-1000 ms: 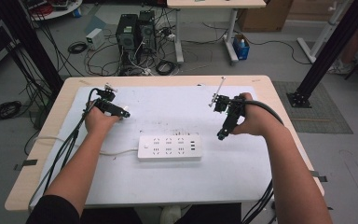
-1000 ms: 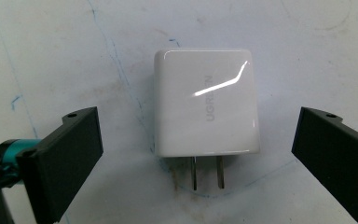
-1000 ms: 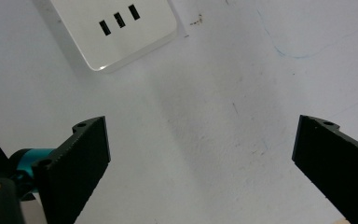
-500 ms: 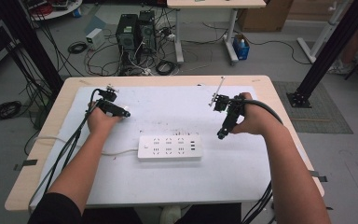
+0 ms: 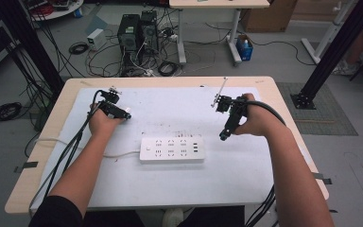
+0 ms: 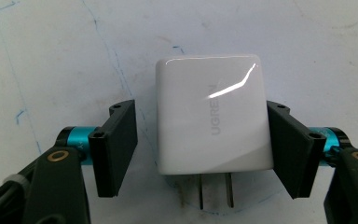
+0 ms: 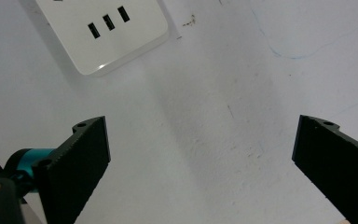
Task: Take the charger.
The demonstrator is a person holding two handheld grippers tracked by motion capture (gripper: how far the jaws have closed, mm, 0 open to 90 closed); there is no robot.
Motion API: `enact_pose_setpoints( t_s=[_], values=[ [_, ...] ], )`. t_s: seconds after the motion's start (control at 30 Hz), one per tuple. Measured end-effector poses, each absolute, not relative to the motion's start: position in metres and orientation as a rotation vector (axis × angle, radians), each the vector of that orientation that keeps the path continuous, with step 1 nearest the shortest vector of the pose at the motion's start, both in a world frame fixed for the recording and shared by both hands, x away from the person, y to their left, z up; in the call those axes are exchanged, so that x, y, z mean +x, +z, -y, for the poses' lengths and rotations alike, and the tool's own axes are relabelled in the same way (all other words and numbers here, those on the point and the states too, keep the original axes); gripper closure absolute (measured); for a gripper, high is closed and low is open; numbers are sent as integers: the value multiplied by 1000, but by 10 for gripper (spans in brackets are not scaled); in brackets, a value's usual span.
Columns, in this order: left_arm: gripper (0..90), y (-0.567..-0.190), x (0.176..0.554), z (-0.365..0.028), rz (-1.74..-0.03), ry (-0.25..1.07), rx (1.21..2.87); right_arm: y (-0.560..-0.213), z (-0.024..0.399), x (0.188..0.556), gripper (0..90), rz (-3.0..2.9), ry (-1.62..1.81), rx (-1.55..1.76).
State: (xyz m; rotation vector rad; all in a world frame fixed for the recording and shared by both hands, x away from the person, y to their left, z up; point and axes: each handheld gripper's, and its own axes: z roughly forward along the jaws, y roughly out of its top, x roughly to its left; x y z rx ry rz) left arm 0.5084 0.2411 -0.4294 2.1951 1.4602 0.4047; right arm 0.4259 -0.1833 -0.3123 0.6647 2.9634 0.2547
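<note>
Comparing with the moment before, almost nothing had moved. The left gripper (image 6: 200, 149) stayed over the white charger (image 6: 212, 119) lying on the tabletop (image 5: 246, 175); its fingers (image 6: 116, 144) stood open around it, one touching or nearly so. This looked like a pause before gripping. The power strip (image 5: 171, 149) lay between the hands. The right gripper (image 7: 200, 163) hung wide open, empty. The charger's prongs were partly cut off.

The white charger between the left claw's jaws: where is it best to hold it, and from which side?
Grip the charger on its two flat side walls, coming from above with the left claw straddling the body as now. It lies flat, logo up, and the prongs point back toward the claw, so they stay free. One jaw touches a wall; the other still shows a gap.
</note>
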Motion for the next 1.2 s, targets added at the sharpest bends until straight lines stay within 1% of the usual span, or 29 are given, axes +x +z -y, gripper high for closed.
enact_pose_setpoints(
  t_s=[0.07, 0.17, 0.2, 0.37, 0.67, 0.73, 0.93, 1.2],
  values=[
    [326, -428, 508, -241, -1459, 402, 2200, -312, 184, 425, 35, -2961, 253, 671],
    [418, -427, 507, -239, -1440, 408, 2210, -311, 184, 425, 35, -2957, 259, 676],
    [422, -426, 506, -239, -1444, 408, 2214, -311, 184, 425, 35, -2957, 258, 677],
    [424, -422, 502, -237, -1440, 431, 2241, -311, 184, 425, 35, -2954, 264, 672],
    [425, -397, 491, -241, -1383, 437, 2249, -309, 183, 423, 35, -2949, 276, 671],
    [425, -385, 485, -243, -1360, 416, 2275, -308, 182, 423, 34, -2950, 284, 673],
    [425, -352, 468, -247, -1311, 444, 2277, -306, 181, 421, 35, -2942, 313, 658],
    [425, -306, 433, -236, -1146, 461, 2333, -302, 180, 415, 35, -2936, 326, 639]
  ],
)
